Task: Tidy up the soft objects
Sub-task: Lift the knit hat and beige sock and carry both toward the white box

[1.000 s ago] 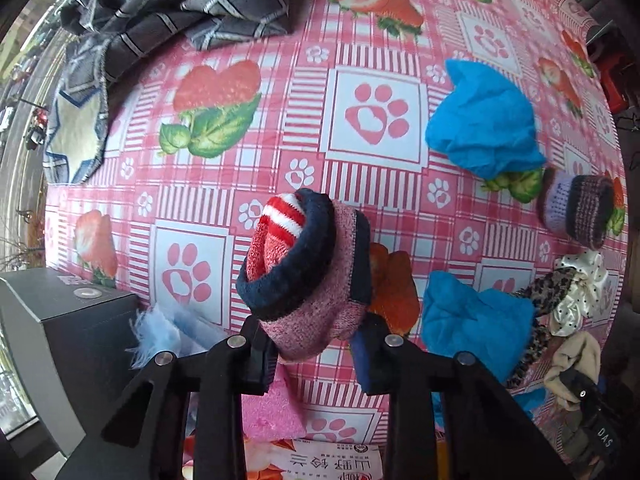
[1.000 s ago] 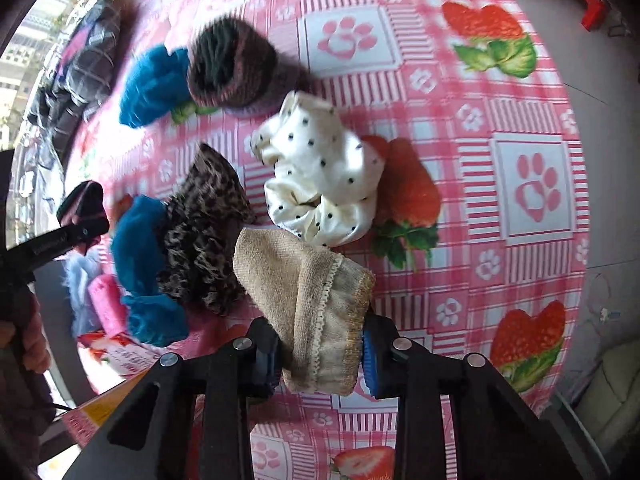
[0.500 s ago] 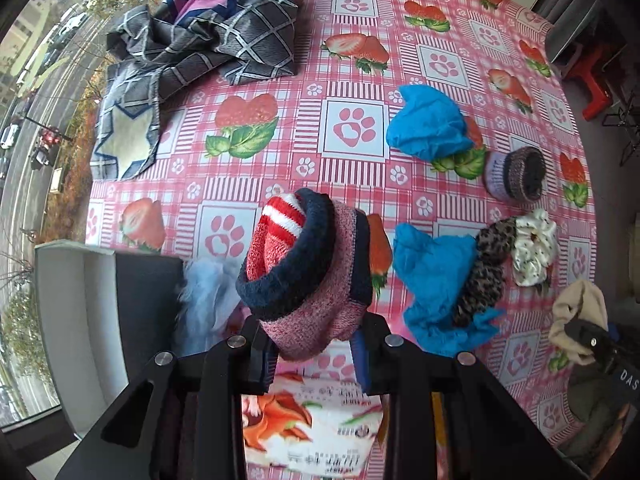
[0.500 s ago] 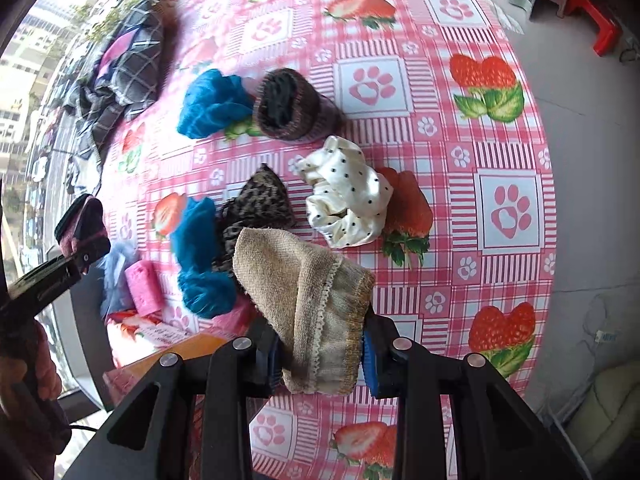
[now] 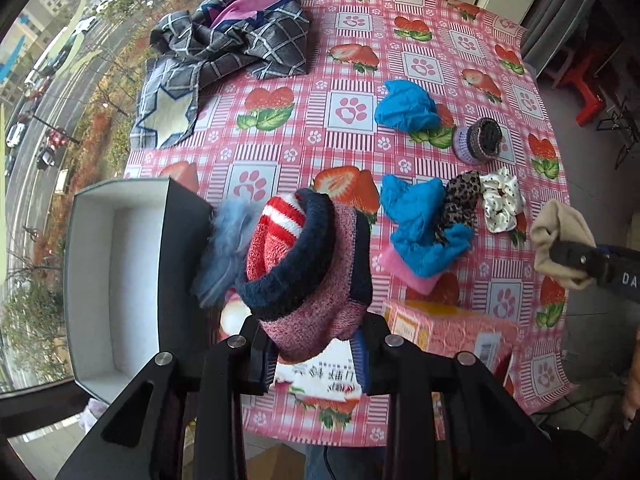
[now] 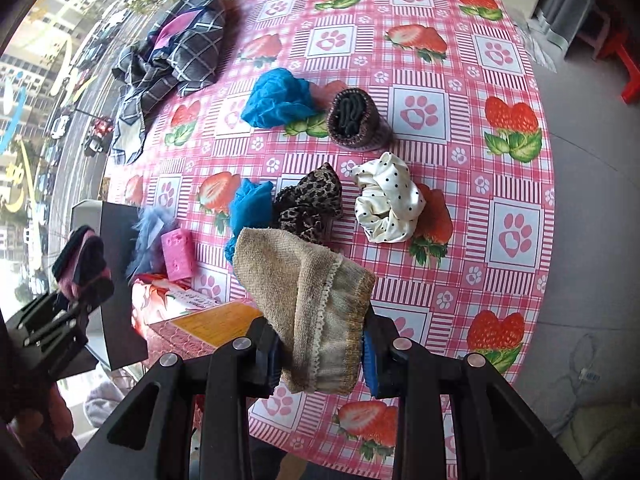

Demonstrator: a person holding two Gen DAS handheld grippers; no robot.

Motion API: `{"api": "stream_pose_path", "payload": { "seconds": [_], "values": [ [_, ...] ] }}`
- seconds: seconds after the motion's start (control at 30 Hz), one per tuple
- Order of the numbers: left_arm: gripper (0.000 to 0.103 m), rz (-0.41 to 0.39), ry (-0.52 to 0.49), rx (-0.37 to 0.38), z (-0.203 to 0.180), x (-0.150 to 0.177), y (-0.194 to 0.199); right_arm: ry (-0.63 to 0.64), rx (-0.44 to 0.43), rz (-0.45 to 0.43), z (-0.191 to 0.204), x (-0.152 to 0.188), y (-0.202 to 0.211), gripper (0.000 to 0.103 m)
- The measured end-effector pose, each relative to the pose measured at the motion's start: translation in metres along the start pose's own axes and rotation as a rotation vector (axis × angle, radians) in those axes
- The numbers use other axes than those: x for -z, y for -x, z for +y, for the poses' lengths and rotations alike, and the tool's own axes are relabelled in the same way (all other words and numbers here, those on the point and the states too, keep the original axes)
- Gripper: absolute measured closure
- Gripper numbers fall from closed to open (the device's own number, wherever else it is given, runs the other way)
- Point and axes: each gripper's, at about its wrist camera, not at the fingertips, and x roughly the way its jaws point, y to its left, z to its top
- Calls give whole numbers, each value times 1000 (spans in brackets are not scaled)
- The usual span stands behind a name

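Note:
My left gripper (image 5: 314, 356) is shut on a rolled pink sock with a navy cuff and red-white stripes (image 5: 308, 268), held high above the table. An open grey box with a white inside (image 5: 116, 280) lies below and to the left of it. My right gripper (image 6: 320, 360) is shut on a beige sock with a lace-trimmed cuff (image 6: 316, 300), also lifted off the table. That beige sock (image 5: 560, 240) shows at the right edge of the left wrist view. On the pink strawberry tablecloth (image 6: 420, 112) lie two blue cloths (image 6: 280, 96) (image 6: 250, 204), a leopard scrunchie (image 6: 312, 200), a white dotted scrunchie (image 6: 388, 200) and a rolled purple sock (image 6: 356, 120).
A grey plaid cloth (image 5: 236, 40) lies bunched at the far left of the table. A fluffy blue item (image 6: 150, 236) and a pink sponge (image 6: 178, 254) rest by the box. A printed pink carton (image 5: 444, 332) sits at the near edge. The floor (image 6: 592, 200) and a red stool (image 5: 588, 92) are on the right.
Both grippers have risen with their socks, so the table looks smaller. The left one has also moved over toward the open box, which has come fully into its view.

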Motion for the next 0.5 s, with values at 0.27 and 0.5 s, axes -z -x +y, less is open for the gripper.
{"api": "stream_pose_path", "payload": {
  "seconds": [0.27, 0.5],
  "values": [
    [70, 17, 32, -10, 3, 23, 1, 32, 15, 24, -5, 12, -3, 70],
    [70, 26, 42, -13, 4, 37, 0, 26, 18, 51, -8, 23, -12, 70]
  ]
}}
